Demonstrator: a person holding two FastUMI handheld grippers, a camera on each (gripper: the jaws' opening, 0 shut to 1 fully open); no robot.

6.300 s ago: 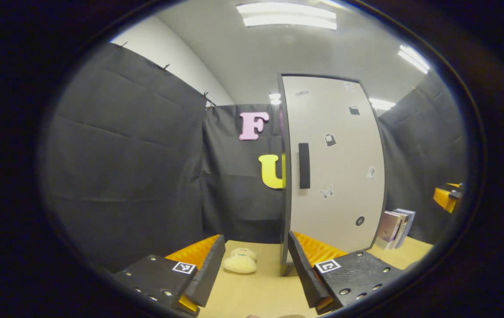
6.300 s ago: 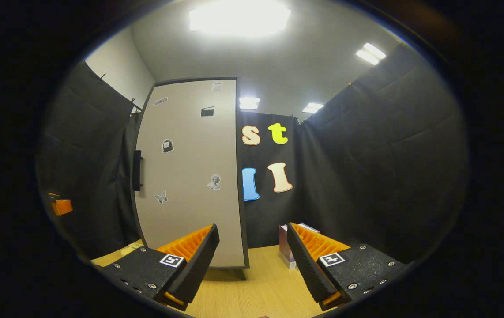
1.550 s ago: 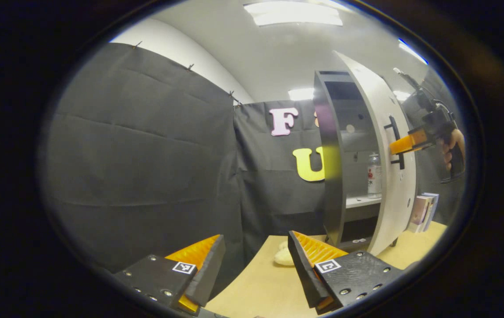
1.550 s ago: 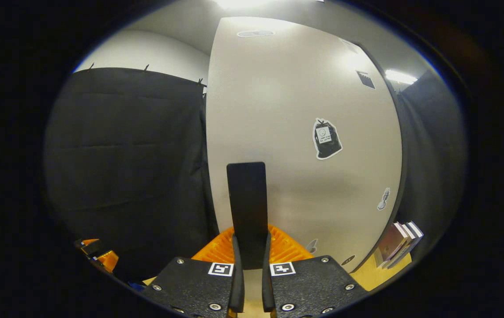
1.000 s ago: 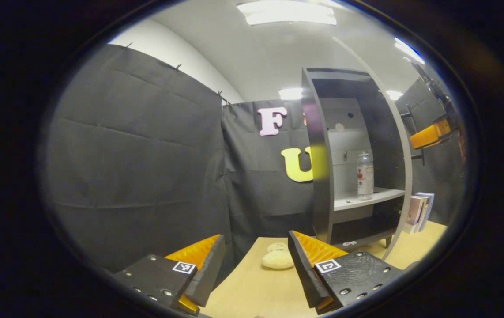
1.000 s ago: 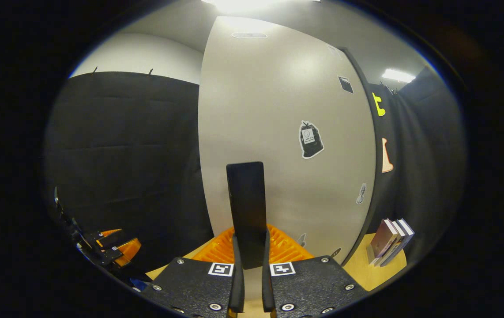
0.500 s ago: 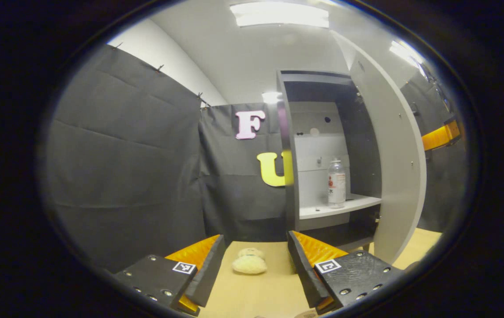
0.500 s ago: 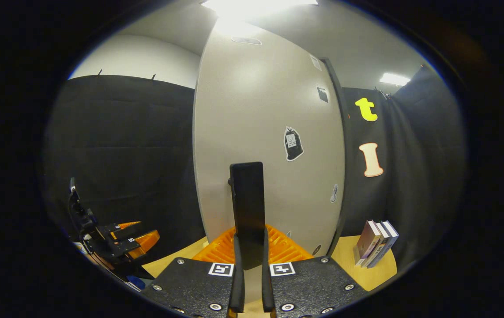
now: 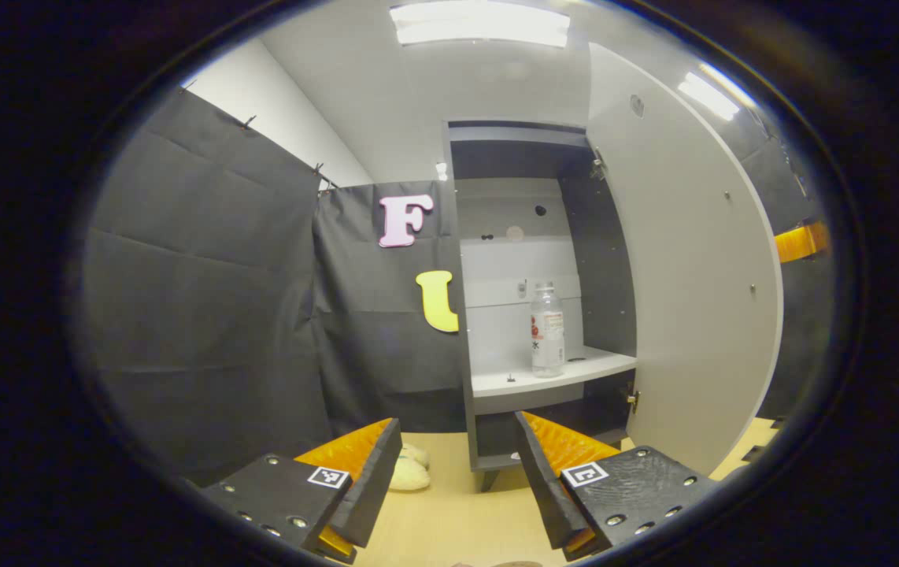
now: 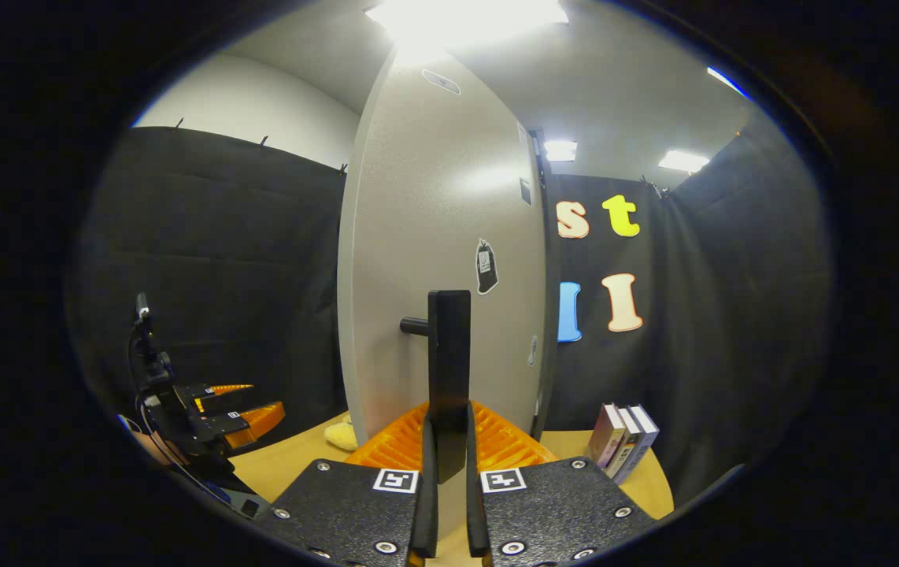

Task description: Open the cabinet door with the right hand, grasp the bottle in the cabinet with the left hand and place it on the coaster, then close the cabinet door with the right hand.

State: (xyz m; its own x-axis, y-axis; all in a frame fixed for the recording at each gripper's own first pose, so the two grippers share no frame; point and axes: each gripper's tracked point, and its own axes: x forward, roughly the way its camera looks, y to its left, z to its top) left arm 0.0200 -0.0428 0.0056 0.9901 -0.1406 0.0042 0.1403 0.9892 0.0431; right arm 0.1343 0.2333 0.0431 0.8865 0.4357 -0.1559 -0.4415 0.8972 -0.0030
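Note:
The grey cabinet (image 9: 528, 157) stands with its door (image 9: 693, 276) swung wide to the right. A clear bottle (image 9: 548, 331) with a red label is upright on the middle shelf (image 9: 544, 378). In the left gripper view my left gripper (image 9: 457, 472) is open and holds nothing, low over the table and some way in front of the cabinet. In the right gripper view my right gripper (image 10: 449, 472) is shut on the black door handle (image 10: 449, 354), with the door's outer face (image 10: 442, 220) just behind. The right gripper (image 9: 800, 240) peeks past the door's edge.
A cream plush toy (image 9: 410, 476) lies on the wooden table (image 9: 457, 520) left of the cabinet's foot. Several books (image 10: 623, 441) lean against the cloth wall behind the door. The left gripper (image 10: 221, 417) and its cable are at the far left.
The door has swung further open with my right gripper still on its handle. The left gripper has turned to face the cabinet's inside, so the bottle sits nearer the view's middle.

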